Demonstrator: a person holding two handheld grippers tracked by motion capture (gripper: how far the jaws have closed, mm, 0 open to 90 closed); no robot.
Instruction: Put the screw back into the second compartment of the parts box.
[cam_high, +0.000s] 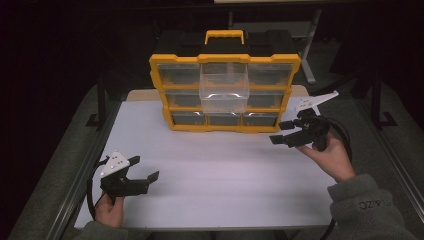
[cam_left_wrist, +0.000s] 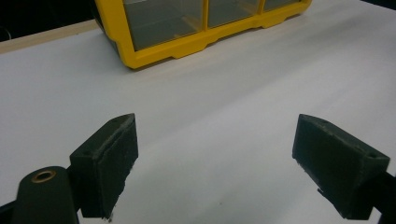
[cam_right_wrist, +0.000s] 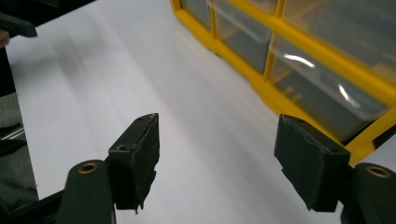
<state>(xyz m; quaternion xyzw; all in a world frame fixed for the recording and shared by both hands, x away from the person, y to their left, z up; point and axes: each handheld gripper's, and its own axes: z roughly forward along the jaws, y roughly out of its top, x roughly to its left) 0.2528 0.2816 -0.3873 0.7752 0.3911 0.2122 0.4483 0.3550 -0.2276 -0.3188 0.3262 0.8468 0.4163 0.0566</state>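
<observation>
Middle drawer (cam_high: 224, 90) sticks out of the organizer (cam_high: 225, 120), not pulled free yet. My R gripper (cam_high: 287, 132) sits beside it, wide, empty; L gripper (cam_high: 145, 170) wide, idle.

One yellow organiser case (cam_high: 225, 92) stands at the far middle of one white table (cam_high: 215, 170). The case has one yellow carry handle (cam_high: 224, 35) on top. Its front shows three rows of three compartments, nine in all. One clear drawer (cam_high: 224, 90) sticks out from the middle column, at the top two rows. Two grippers are in sight: the left gripper (cam_high: 143, 170) at the near left, and the right gripper (cam_high: 281, 132) at the right, just beside the case. Each has two black jaws, four together. Two hands hold them, one each.
</observation>
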